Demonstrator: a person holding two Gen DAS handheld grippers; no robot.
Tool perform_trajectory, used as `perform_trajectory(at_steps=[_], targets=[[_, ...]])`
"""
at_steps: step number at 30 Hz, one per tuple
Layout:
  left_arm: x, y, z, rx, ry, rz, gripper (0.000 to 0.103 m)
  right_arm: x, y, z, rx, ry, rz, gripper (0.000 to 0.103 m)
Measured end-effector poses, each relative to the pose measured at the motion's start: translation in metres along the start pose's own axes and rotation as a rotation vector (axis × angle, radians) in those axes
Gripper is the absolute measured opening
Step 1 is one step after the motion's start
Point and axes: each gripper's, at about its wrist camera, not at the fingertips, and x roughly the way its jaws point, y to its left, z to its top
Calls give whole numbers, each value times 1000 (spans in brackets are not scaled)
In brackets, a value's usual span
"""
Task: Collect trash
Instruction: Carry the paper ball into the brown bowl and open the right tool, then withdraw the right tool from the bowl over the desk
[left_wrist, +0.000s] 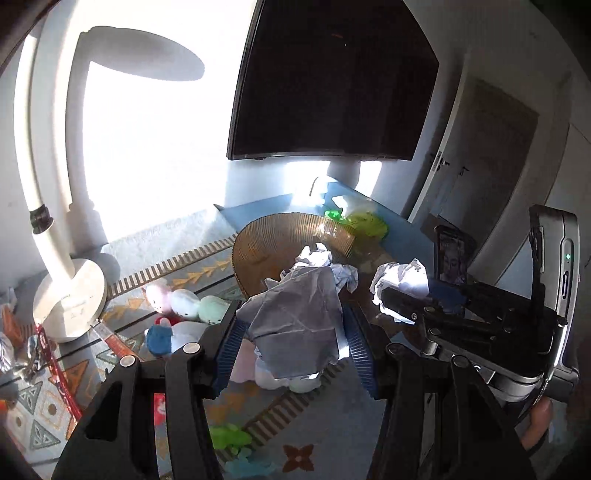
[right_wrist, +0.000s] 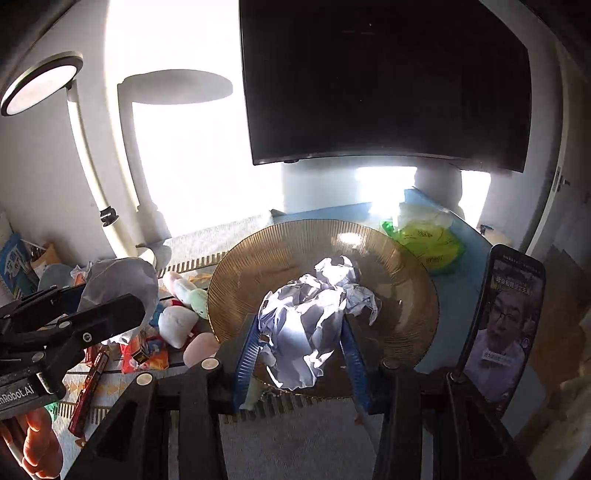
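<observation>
Crumpled paper wads, one per gripper: left gripper (left_wrist: 295, 341) jaws clamp a grey-white wad (left_wrist: 295, 325) above plush toys (left_wrist: 184, 299); right gripper (right_wrist: 301, 354) jaws clamp another wad (right_wrist: 303, 332) over the amber ribbed glass plate (right_wrist: 258, 258), beside loose wads (right_wrist: 340, 280).

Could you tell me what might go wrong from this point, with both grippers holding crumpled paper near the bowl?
1. The left gripper pinches its paper wad beside the amber bowl, over soft toys; released here, it would likely miss.
2. The right gripper works close to the propped phone and could tip it.
</observation>
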Motion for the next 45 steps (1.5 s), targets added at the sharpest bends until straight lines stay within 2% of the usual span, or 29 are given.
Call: perform_trajectory(at_steps=[6,8,10,14,16,20,22,23,25,28,31,33,38,41,45], targets=[[54,-11,31,3,33,-38,52,20,-14,8,39,1,-60,44],[66,-17,33,16,31,-15,61,28,-14,7,38,15,-58,43],[77,-18,33,31,33,26,90,37,-15,5,34,31,-40,48],[82,-6,25,-9,62,33,93,41,-17,-4,17,33,-54,57],[70,5,18,-45,55,25,93,34,-12,-10,3,10,-39,68],[19,25,-8,-99,-23,64,93,12,15,-25,-69,-59,29,73],[-13,37,-31,-125,-66,114,94,2,33,-38,-96,-96,92,90],[-28,43,-44,-138,-85,141,94,-2,41,-47,-98,-113,129,94],[-59,56,-75,-163,-120,256,101,-7,63,-65,-114,-134,210,96],[-96,79,-124,-221,-141,404,102,-6,99,-90,-171,-134,296,96],[-121,106,-168,-312,-135,517,102,-1,132,-110,-261,-138,315,96],[-133,121,-192,-364,-159,594,102,1,145,-120,-300,-153,310,96],[-147,149,-225,-514,-262,550,102,3,150,-129,-332,-173,286,98],[-148,147,-225,-501,-282,545,102,5,151,-129,-338,-167,286,100],[-140,144,-224,-474,-246,538,102,7,158,-131,-372,-162,254,100]])
